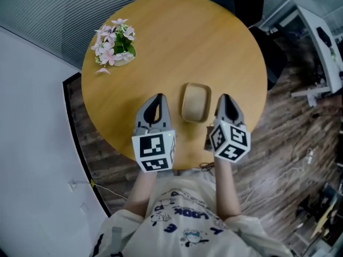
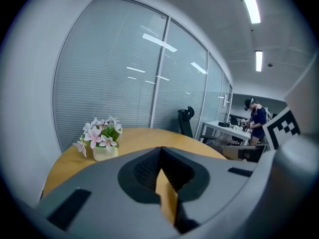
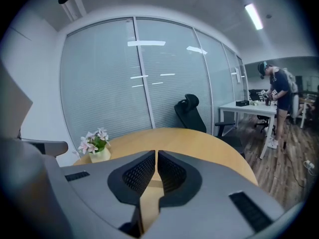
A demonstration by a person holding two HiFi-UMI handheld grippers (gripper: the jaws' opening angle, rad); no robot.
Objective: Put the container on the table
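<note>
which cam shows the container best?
Head view: the container lies whole on the table, between the left gripper and right gripper. Neither gripper view shows it; both look over the table past it.

Head view: from above, looking steeply down on the round table (image 1: pixel 214 47).
Left gripper view: low at the table's near edge, left side, facing far across it.
Right gripper view: low, near edge, right side, same heading.
Shared: table, flowers (image 1: pixel 114 44) far left.

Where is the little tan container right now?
In the head view, the container sits on the round table near the person's edge, between the left gripper and the right gripper, with the pink flowers off at the far left.
</note>
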